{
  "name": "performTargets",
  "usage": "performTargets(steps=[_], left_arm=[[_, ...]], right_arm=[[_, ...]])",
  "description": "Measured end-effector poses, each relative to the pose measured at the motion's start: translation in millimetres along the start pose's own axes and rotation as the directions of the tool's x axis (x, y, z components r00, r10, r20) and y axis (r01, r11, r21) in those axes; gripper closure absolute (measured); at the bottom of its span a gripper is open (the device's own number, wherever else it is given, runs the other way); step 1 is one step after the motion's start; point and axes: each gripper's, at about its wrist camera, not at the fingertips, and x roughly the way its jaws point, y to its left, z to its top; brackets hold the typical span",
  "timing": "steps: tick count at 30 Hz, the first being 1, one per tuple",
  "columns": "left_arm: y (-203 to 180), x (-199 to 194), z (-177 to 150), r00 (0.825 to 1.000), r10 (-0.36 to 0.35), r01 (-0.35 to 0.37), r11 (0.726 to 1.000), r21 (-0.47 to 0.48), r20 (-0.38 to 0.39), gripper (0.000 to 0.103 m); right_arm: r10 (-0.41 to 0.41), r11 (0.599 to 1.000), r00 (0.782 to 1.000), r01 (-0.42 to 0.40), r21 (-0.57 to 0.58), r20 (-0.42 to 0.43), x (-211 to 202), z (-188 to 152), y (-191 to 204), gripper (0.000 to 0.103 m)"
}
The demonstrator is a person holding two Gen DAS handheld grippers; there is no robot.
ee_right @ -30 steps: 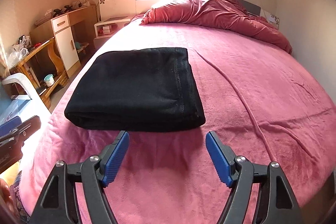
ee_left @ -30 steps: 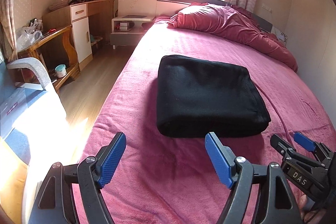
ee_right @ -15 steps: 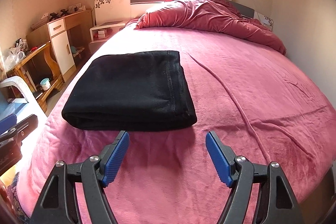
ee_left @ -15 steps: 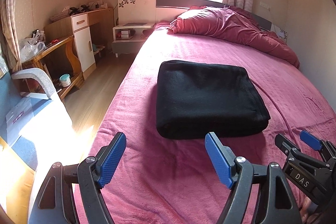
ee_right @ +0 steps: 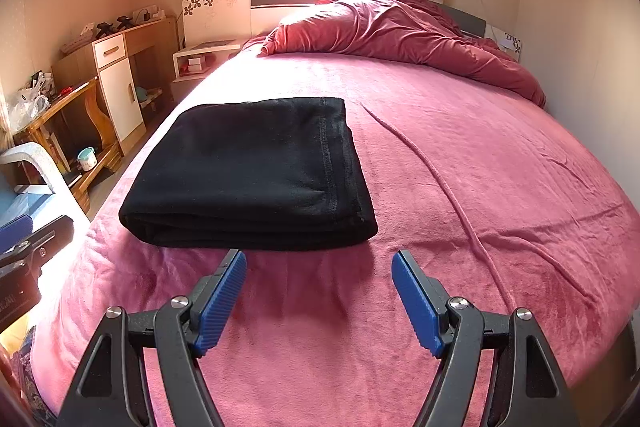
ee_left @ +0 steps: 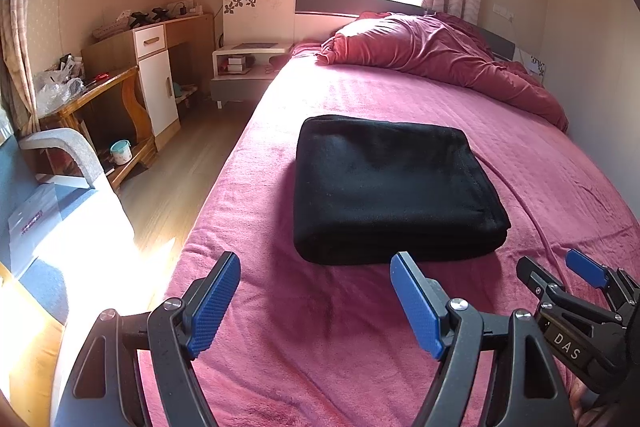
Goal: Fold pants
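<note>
The black pants (ee_left: 392, 191) (ee_right: 256, 175) lie folded into a thick flat rectangle on the pink bed cover (ee_left: 312, 327) (ee_right: 460, 155). My left gripper (ee_left: 316, 303) hovers open just short of their near edge, nothing between its blue pads. My right gripper (ee_right: 320, 299) is open too, in front of the stack's near right corner, with nothing in it. In the left wrist view the right gripper (ee_left: 560, 275) shows at the lower right. The right wrist view catches part of the left gripper (ee_right: 24, 247) at its left edge.
A crumpled red duvet (ee_left: 440, 55) (ee_right: 400, 31) is heaped at the head of the bed. Left of the bed are wooden floor (ee_left: 176, 179), a white nightstand (ee_left: 244, 67), a desk with cupboard (ee_left: 152, 67), a cluttered wooden side table (ee_left: 100, 107) and a grey chair (ee_left: 60, 163).
Both views have drawn back and tilted up slightly, so the pants sit a little lower and further off. Both grippers stay open; the pants have not moved.
</note>
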Motion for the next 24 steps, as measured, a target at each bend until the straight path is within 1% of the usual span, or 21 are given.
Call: performTargets(steps=[16, 24], left_arm=[[-1.6, -2.1, 0.6, 1.0, 0.0, 0.0, 1.0, 0.006, 0.008, 0.024], [-3.1, -2.3, 0.1, 1.0, -0.004, 0.004, 1.0, 0.009, -0.001, 0.024]], right_arm=[[-0.006, 1.0, 1.0, 0.006, 0.009, -0.003, -0.9, -3.2, 4.9, 0.027], [-0.007, 1.0, 1.0, 0.007, 0.009, -0.006, -0.1, -4.4, 4.8, 0.027]])
